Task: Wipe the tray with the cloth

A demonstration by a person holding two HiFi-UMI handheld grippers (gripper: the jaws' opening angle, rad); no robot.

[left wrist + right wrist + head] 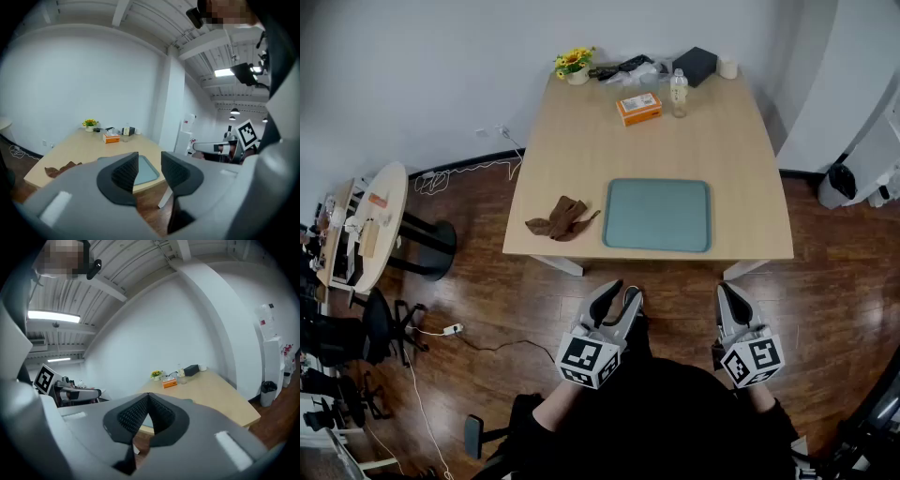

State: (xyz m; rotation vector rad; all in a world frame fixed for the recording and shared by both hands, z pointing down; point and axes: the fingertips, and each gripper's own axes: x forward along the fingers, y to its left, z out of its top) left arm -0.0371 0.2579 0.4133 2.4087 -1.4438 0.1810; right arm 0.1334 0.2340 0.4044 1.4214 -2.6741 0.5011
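Note:
A teal tray (657, 214) lies near the front edge of the wooden table (647, 150). A crumpled brown cloth (562, 218) rests to its left on the tabletop. Both grippers hover in front of the table over the floor, short of its edge. My left gripper (621, 291) is open with a narrow gap and nothing between its jaws; in the left gripper view (150, 161) the tray (146, 169) shows through that gap and the cloth (61, 168) lies far left. My right gripper (727, 291) is shut and empty, its tips meeting (148, 399).
At the table's far end stand an orange box (638, 108), a clear bottle (678, 92), a pot of yellow flowers (574, 63) and a black box (695, 66). A round side table (375, 216), office chairs and floor cables are at left; a bin (841, 181) at right.

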